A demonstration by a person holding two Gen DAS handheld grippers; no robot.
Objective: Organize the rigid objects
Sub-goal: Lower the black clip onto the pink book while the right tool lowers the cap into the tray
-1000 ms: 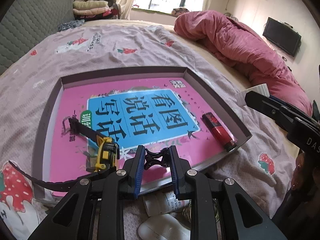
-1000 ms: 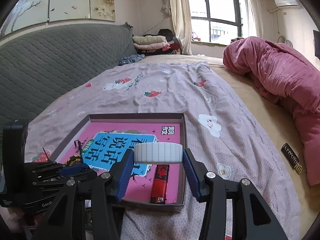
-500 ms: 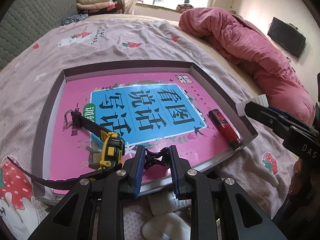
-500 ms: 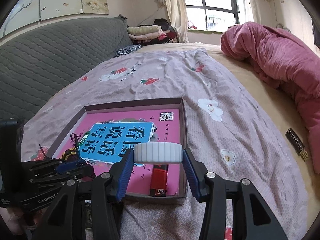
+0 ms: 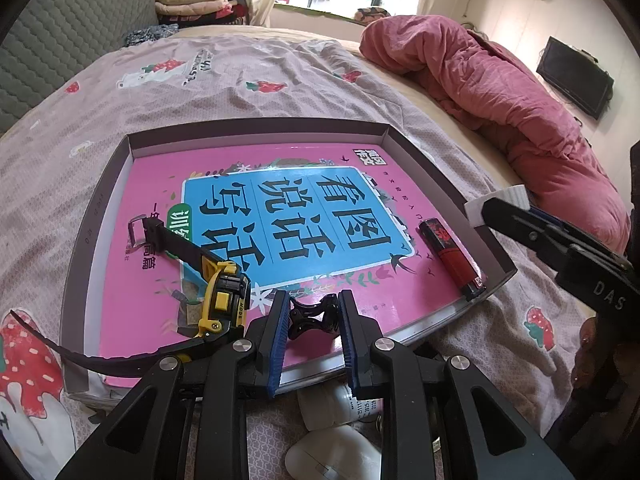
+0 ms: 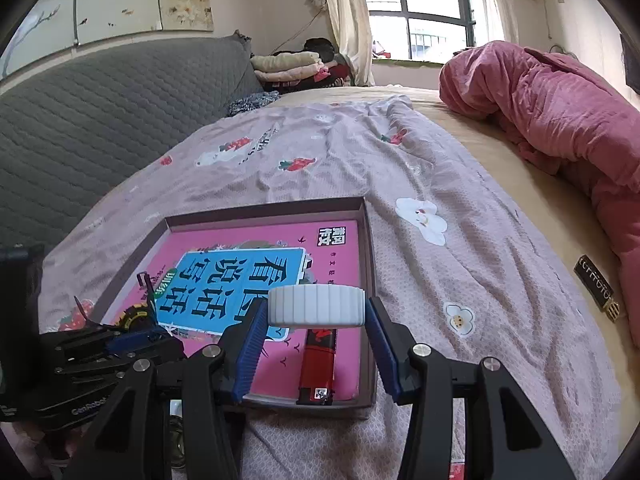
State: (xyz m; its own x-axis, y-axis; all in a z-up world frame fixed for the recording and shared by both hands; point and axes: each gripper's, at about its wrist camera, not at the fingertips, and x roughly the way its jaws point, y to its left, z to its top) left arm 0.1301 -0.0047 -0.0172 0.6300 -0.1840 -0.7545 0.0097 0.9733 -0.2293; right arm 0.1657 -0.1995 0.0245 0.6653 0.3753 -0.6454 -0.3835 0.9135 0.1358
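A shallow grey box lid (image 5: pixel 256 125) lies on the bed with a pink and blue book (image 5: pixel 288 216) inside. On the book lie a yellow-black watch (image 5: pixel 222 300) and a red lighter (image 5: pixel 454 258). My left gripper (image 5: pixel 314 318) is shut on a small black clip (image 5: pixel 312 316), just above the box's near edge. My right gripper (image 6: pixel 316 320) is shut on a white ribbed cap (image 6: pixel 316 306), held above the box's near right corner (image 6: pixel 366 398) over the lighter (image 6: pixel 318 364). It shows at the right in the left wrist view (image 5: pixel 500 204).
A white bottle (image 5: pixel 340 404) and a white mouse-like object (image 5: pixel 332 454) lie under my left gripper in front of the box. A pink duvet (image 6: pixel 560 108) is heaped on the right. A dark labelled item (image 6: pixel 596 284) lies on the sheet. A grey headboard (image 6: pixel 100 96) runs along the left.
Both grippers have moved forward toward the box, which looks nearer and lower in view. Each keeps its hold. The objects in the box have not moved.
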